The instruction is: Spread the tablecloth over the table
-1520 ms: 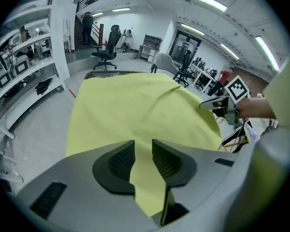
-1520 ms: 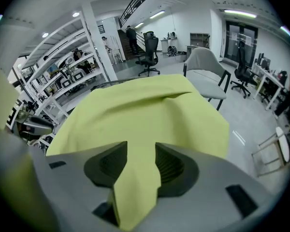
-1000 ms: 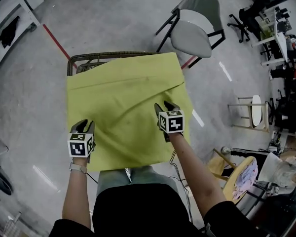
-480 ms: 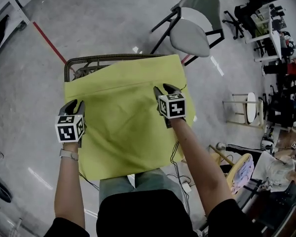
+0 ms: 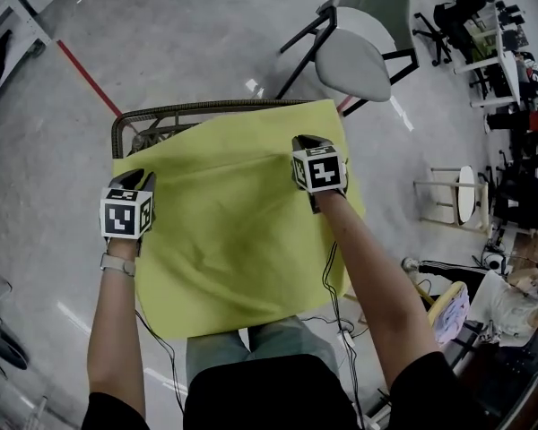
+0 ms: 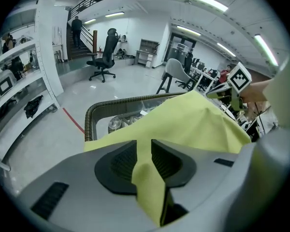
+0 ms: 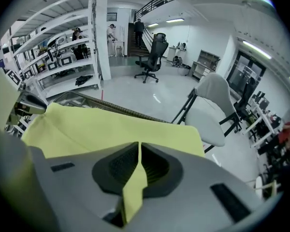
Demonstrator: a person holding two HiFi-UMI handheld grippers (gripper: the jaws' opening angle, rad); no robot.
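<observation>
The yellow-green tablecloth (image 5: 233,222) lies over a table whose dark woven rim (image 5: 166,113) still shows at the far left. My left gripper (image 5: 134,179) is at the cloth's left edge, shut on a fold of the tablecloth (image 6: 146,170) that fills the gap between its pads. My right gripper (image 5: 310,141) is near the far right corner. Its jaws have just been closing, and they now pinch a thin ridge of the tablecloth (image 7: 134,178). The cloth rises slightly toward each gripper. The table rim (image 6: 90,117) also shows beyond the cloth in the left gripper view.
A grey chair (image 5: 351,54) stands just past the table's far right corner. A red floor line (image 5: 88,77) runs at the far left. A small stool (image 5: 455,200) and cluttered desks are at the right. Cables (image 5: 336,312) hang by the person's legs.
Both grippers have moved away from the person toward the table's far edge, and the cloth has gone with them. The right gripper's jaws, open before, have come together on the cloth.
</observation>
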